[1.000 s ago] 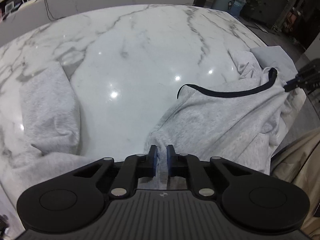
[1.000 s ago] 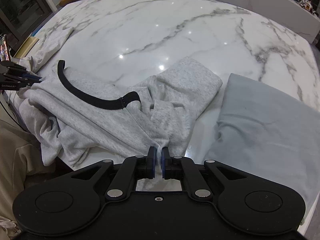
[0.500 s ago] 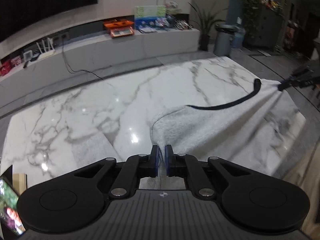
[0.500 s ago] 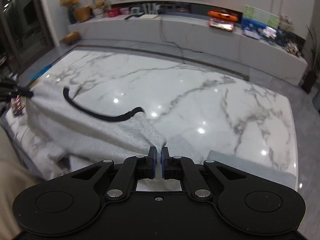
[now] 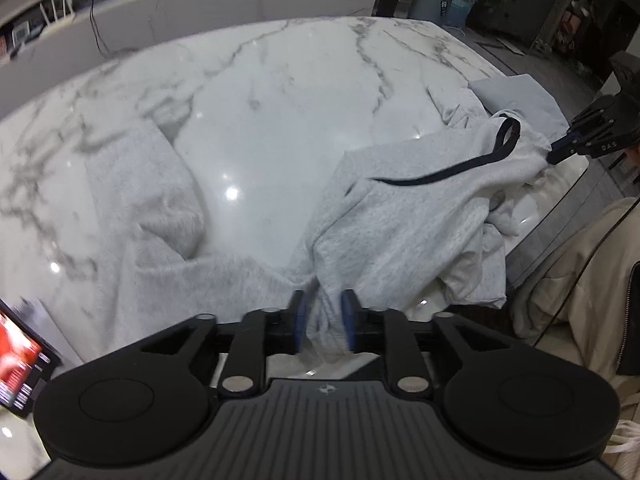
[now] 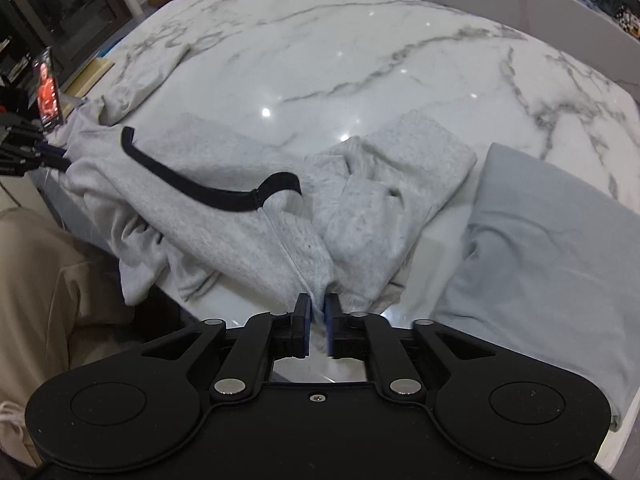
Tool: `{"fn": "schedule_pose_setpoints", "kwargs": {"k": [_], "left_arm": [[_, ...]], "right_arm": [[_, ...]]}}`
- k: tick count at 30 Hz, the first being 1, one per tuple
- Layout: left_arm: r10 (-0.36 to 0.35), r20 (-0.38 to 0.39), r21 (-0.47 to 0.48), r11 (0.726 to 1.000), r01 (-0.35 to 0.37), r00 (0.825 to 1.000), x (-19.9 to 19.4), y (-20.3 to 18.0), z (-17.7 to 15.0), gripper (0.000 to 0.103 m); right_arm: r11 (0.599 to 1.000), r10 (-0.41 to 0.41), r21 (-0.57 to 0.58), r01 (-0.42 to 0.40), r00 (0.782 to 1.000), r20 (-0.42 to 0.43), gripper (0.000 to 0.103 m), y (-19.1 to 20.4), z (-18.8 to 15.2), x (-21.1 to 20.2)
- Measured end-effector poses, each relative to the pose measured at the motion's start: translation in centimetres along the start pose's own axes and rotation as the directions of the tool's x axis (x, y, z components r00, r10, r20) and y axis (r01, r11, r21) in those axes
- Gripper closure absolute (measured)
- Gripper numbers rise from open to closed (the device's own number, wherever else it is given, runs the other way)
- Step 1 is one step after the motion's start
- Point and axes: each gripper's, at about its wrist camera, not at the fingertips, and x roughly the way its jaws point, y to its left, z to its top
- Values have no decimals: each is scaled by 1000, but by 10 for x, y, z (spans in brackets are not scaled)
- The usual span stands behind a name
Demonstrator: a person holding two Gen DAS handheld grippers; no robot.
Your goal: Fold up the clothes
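A: What lay on the marble worktop [image 5: 280,92]?

B: The light grey sweatshirt [image 6: 240,236] was spread crumpled along the near edge, part of it drooping over the side, its dark-trimmed neckline [image 6: 208,188] facing up. A folded grey garment [image 6: 560,248] sat just beside it, to its right in the right wrist view.

A: Which step would you call it?

B: I judged it the laying-out before the first fold. Next, both hems needed letting go, then the body smoothing flat with the sleeves pulled out.

A: And the grippers?

B: The left gripper [image 5: 323,320] had its jaws parted, a tuft of fabric loose between them; they had just been opening. The right gripper [image 6: 316,328] stood only slightly apart, cloth running between its pads; it too had just been opening, and whether it pinched I couldn't tell.

A: Changed from half a second before?

B: Then the sweatshirt hung stretched taut between two clamped grippers above the worktop; now it rested slack on the marble.
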Motion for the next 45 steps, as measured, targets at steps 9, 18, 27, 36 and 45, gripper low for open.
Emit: {"fn": "schedule_pose_setpoints", "kwargs": {"k": [9,18,27,36,45], "left_arm": [[6,34,150,989,-11,999,5,-15,31,58],[-48,-31,209,976,54,998,36,-11,33,58],[-136,-19,199,970,137,991,37,-6,29,86],[-4,101,238,971,-20,995,-20,-23,38,97],[81,157,222,968,-115,984,-46,-41,51,97]], "right_arm": [[994,9,-111,-4,999,41,76,7,18,-17],[961,25,-275,-28,1000,-16,73,25,31,7],[940,46,-335,-59,998,-49,97,32,26,23],[933,-101,-334,134,988,115,103,39,30,-18],[924,-77,-360,126,986,145,90,50,33,-44]]}}
